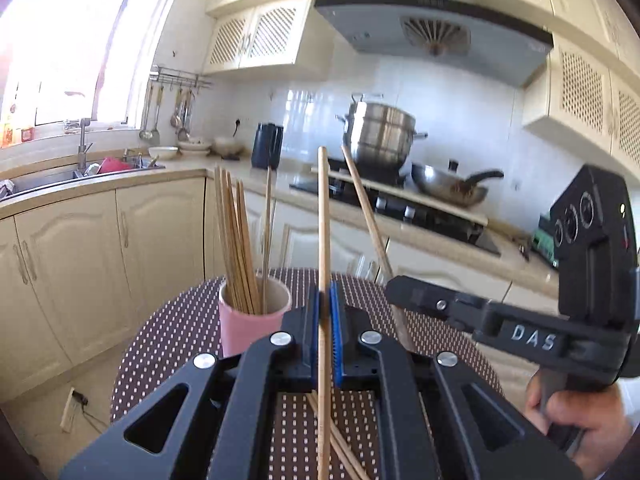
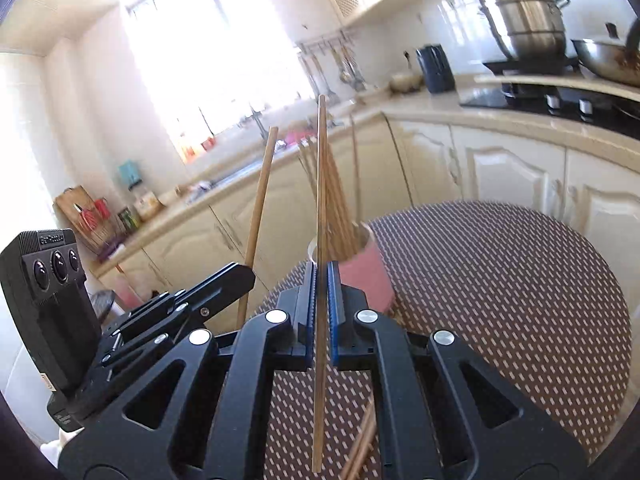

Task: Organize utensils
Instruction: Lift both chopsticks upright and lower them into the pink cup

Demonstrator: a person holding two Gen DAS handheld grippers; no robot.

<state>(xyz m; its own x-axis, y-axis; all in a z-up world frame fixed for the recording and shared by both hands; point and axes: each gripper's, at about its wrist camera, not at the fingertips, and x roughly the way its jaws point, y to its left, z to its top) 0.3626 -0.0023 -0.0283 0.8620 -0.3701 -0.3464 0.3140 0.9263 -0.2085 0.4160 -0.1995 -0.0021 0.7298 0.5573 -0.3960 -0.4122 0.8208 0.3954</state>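
While I hold one chopstick in each hand-held gripper, the next job, I think, is to drop them into the pink cup point(image 1: 251, 320) with the others.

My left hand-held gripper point(image 1: 326, 332) is clamped tight on a wooden chopstick point(image 1: 323, 240). The stick points up and runs between the blue pads point(image 1: 337, 340). My right hand-held gripper point(image 2: 320, 300) is clamped tight on a second chopstick point(image 2: 319, 220), which also stands up tall. In the left view I can see the right one off to the right, with its stick leaning a little.

To do this well, I should bring one stick at a time over the cup's mouth. I should tip it so the low end goes in first. The cup is already full of sticks, so I should aim for the open gap on its right side. I should only let go when the tip is inside, or it may bounce out. I must not bump the cup, as it looks light and could fall over.

The cup stands on the round dotted table point(image 1: 192, 320), toward its far left side. It holds a bunch of long wooden chopsticks point(image 1: 234, 240) that fan out. They are thin, straight and light brown. A few more loose chopsticks point(image 1: 340, 448) lie on the table near me, under my hand-held grippers.
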